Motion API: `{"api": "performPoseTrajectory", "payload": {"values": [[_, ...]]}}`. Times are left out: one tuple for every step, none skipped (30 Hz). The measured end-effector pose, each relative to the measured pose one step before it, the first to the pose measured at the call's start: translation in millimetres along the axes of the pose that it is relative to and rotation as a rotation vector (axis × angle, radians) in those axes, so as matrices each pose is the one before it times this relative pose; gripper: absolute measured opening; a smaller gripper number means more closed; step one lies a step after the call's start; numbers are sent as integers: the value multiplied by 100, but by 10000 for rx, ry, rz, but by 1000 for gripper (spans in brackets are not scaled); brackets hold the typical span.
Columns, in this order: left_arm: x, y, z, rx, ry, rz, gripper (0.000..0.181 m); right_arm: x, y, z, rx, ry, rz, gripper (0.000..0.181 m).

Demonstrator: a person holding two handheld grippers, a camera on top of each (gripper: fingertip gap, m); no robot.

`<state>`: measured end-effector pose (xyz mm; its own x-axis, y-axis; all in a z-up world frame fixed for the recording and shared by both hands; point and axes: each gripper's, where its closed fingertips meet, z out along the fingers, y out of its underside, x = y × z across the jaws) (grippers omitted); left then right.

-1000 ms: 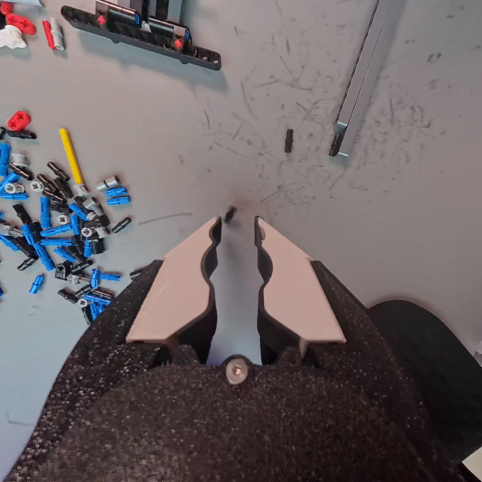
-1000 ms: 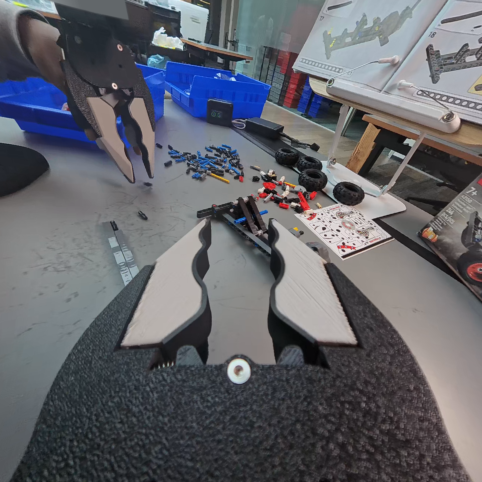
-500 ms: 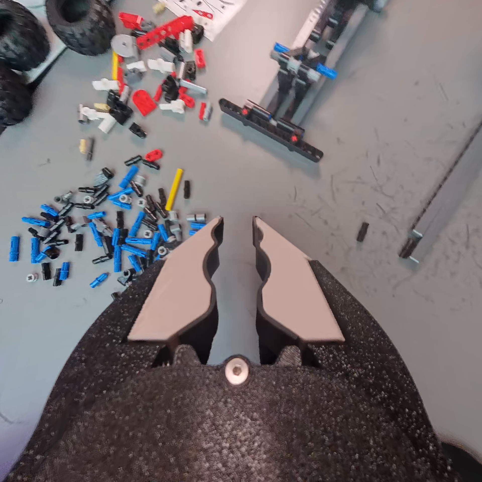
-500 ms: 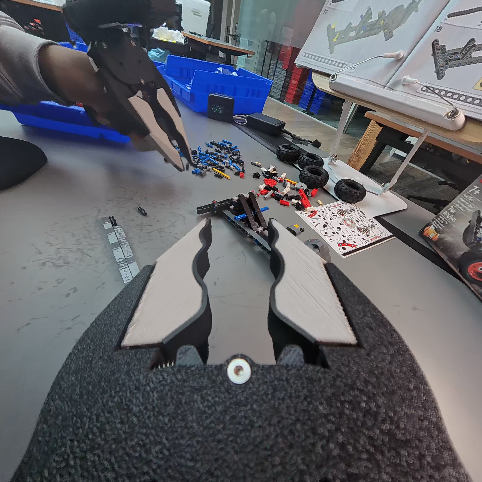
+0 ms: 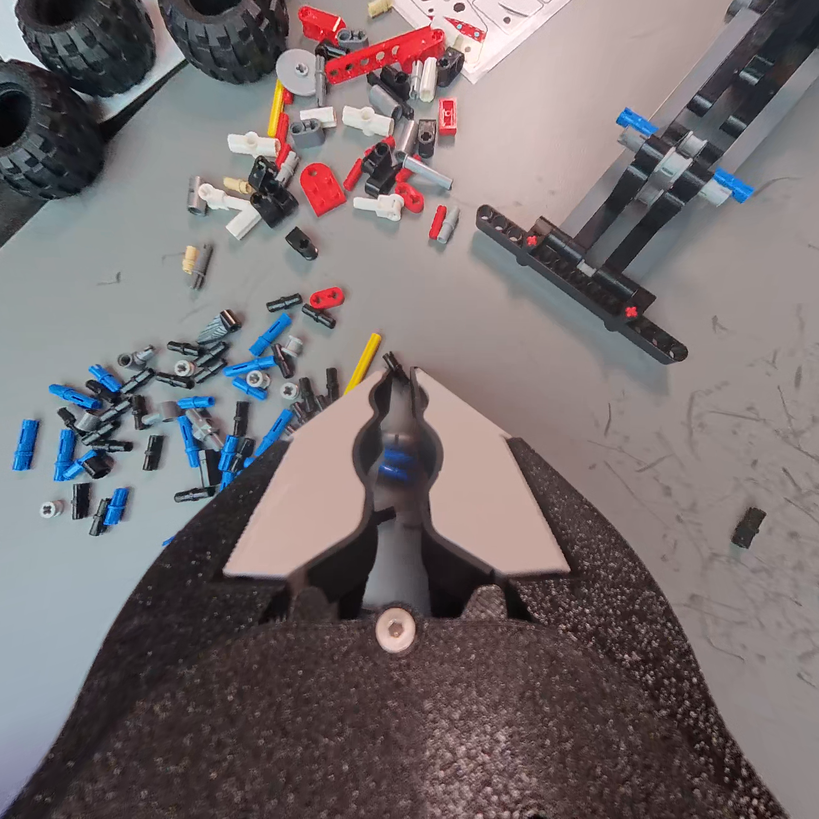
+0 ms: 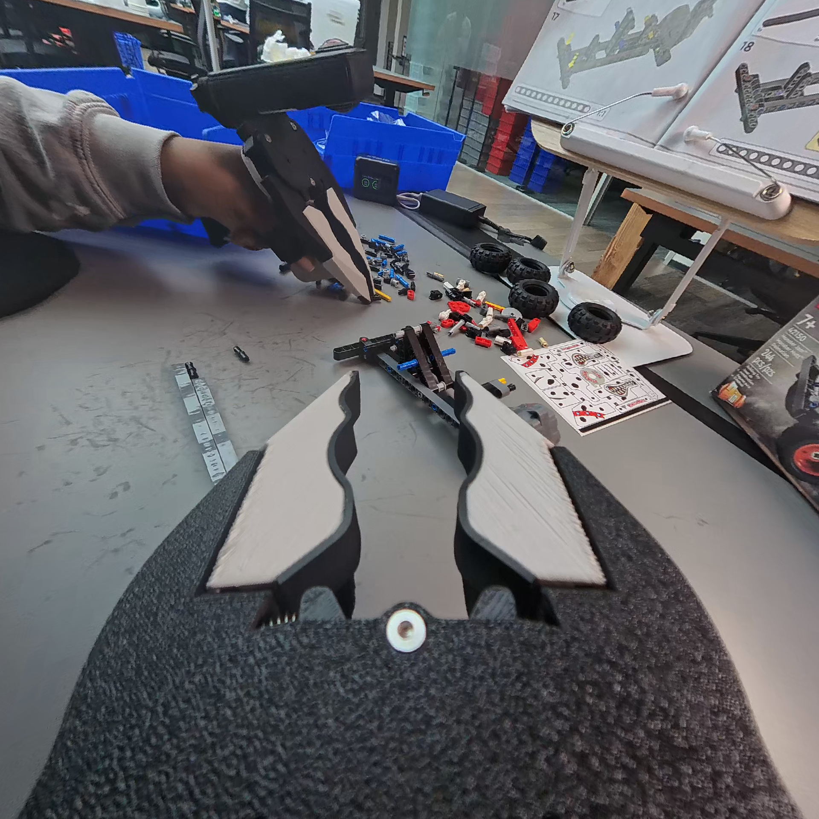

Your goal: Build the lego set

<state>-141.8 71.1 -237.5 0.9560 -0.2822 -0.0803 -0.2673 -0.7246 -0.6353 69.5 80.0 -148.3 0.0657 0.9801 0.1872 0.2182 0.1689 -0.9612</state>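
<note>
Left wrist view: the left gripper (image 5: 401, 374) sits at centre frame with its fingers (image 5: 328, 465) pinched together on a small black pin (image 5: 395, 366) that pokes out at their tips, low over the grey surface (image 5: 509, 399). Blue pieces show blurred through the gap behind the tips. A scatter of blue and black pins (image 5: 177, 412) fills the left of the frame, with a yellow axle (image 5: 364, 361) just left of the tips. Mixed red, white and grey parts (image 5: 354, 142) lie at upper centre, black tyres (image 5: 88, 66) at upper left. The partly built black frame (image 5: 620, 248) lies at upper right; a lone black pin (image 5: 748, 527) lies at right.

Right wrist view: the right gripper (image 6: 405, 381) is at lower centre, its fingers (image 6: 292, 487) spread apart with nothing between them, above the surface (image 6: 111, 443). The black frame (image 6: 412, 359) lies just beyond its tips. At upper left a person's hand (image 6: 212, 195) holds the left gripper (image 6: 365, 298), tips down at the pin scatter (image 6: 390, 266). An instruction booklet (image 6: 664, 66) stands at upper right, with a sticker sheet (image 6: 585, 381) below it.
</note>
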Motion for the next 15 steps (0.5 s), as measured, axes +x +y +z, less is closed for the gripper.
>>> {"api": "performPoseTrajectory", "payload": {"values": [[86,-36,23,15,57,-18,7,18,91,0,-24,-16,13,42],[78,-29,13,8,-43,94,6,28,42,-3,-4,3,1,42],[71,-31,-3,3,-140,239,6,15,30,-5,-3,-8,1,42],[524,-132,-23,34,100,220,6,18,-11,-27,15,5,1,42],[1244,-463,-109,210,466,2,6,81,-36,-42,25,23,-18,42],[1571,-807,-240,348,450,-86,5,162,-57,-94,28,49,-52,42],[1884,-931,-329,345,377,134,5,322,-111,-182,70,112,-64,42],[2354,-984,-338,341,454,336,5,558,-191,-258,141,192,13,42],[2605,-854,-183,271,498,366,5,716,-150,-265,141,215,128,41],[2642,-527,45,123,481,388,5,825,-32,-244,90,227,174,41],[2362,-214,234,24,355,437,5,944,140,-229,13,281,146,41],[2081,-8,337,-30,269,468,5,1008,290,-205,-59,318,109,41],[1780,151,399,-79,229,447,6,1021,332,-174,-66,343,139,41],[1376,185,383,-88,135,403,6,926,299,-134,-46,314,167,41],[1040,142,339,-77,68,367,6,796,265,-77,-54,286,127,41]]}}
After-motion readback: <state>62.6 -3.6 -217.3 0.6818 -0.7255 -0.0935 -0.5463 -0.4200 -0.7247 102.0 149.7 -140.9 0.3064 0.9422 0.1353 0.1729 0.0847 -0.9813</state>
